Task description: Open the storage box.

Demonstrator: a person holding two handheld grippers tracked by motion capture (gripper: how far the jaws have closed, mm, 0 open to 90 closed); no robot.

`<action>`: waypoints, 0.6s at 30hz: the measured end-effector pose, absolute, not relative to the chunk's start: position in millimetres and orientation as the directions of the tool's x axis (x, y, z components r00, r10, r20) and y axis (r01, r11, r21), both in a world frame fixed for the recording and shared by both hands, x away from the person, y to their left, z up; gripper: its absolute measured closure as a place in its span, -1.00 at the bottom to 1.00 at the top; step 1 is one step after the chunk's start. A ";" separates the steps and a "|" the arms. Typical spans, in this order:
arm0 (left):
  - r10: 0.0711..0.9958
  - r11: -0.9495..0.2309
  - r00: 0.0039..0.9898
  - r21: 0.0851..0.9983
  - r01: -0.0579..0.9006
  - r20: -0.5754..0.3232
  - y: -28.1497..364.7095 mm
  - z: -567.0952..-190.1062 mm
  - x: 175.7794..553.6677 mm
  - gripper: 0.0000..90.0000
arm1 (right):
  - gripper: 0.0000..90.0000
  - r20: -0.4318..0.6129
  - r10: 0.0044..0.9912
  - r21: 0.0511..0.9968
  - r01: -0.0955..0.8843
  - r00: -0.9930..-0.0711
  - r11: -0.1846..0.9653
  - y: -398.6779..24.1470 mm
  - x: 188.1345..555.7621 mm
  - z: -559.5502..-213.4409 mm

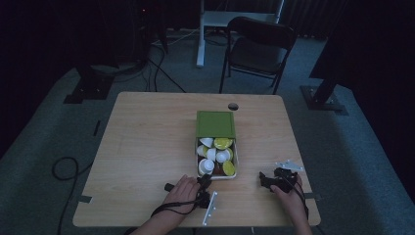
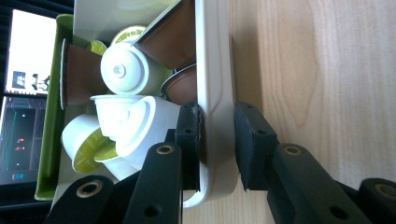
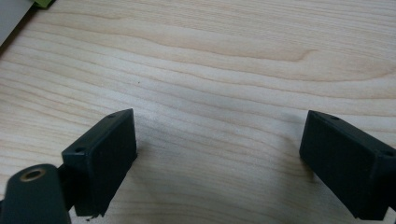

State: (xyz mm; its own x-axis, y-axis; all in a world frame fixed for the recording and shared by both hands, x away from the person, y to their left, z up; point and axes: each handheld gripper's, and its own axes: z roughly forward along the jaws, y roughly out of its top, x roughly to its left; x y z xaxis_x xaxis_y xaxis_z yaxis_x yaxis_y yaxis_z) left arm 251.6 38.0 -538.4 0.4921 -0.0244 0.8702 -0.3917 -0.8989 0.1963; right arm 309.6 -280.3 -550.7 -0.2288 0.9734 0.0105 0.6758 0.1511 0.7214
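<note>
A white tray (image 1: 236, 166) full of coffee capsules (image 1: 215, 155) is slid partway out of a green sleeve (image 1: 215, 124) in the middle of the table. My left gripper (image 1: 204, 180) is at the tray's near end. In the left gripper view, my left gripper (image 2: 217, 140) is shut on the tray's wall (image 2: 214, 84), with one jaw inside against the capsules (image 2: 126, 70) and the other outside. My right gripper (image 1: 264, 180) rests to the right of the tray. In the right gripper view, my right gripper (image 3: 219, 154) stands open over bare wood, holding nothing.
The wooden table (image 1: 147, 147) has a small round hole (image 1: 233, 106) behind the green sleeve. A black folding chair (image 1: 257, 46) stands beyond the far edge. Cables trail on the floor at the left (image 1: 66, 169).
</note>
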 end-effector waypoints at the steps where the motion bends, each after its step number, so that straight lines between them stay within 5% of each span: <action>1: -0.021 -0.896 0.495 0.203 -0.395 0.869 38.3 -538.4 250.6 0.62 | -0.77 0.010 0.973 0.722 0.676 -0.229 0.151 -280.3 309.6 -550.7; 18: -0.023 -0.894 0.506 0.209 -0.396 0.862 41.9 -537.1 238.7 0.62 | -0.77 0.010 0.973 0.722 0.676 -0.229 0.152 -280.3 309.6 -550.7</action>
